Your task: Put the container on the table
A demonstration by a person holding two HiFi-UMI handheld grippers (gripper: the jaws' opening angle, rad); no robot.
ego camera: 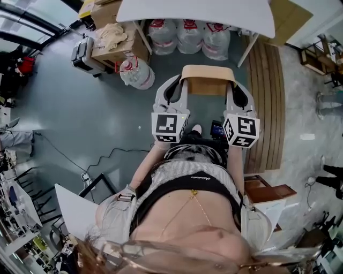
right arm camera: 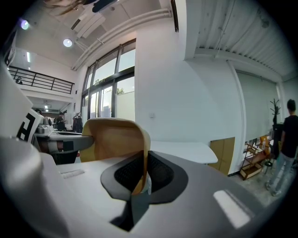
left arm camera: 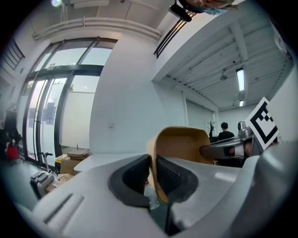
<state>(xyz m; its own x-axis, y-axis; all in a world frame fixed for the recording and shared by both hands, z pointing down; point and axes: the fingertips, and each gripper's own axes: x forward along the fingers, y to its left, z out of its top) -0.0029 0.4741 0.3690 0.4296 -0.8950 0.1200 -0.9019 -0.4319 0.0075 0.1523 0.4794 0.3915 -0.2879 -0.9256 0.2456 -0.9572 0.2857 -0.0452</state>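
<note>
Here, left gripper [left arm camera: 152, 160] and right gripper [right arm camera: 142, 160] fingers clench the empty container's [ego camera: 208, 85] opposite walls.

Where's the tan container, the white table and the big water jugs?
container [ego camera: 208, 85]: head view, middle of its tan inside.
table [ego camera: 198, 13]: head view, bare white top.
water jugs [ego camera: 190, 35]: head view, body of the middle jug.
</note>
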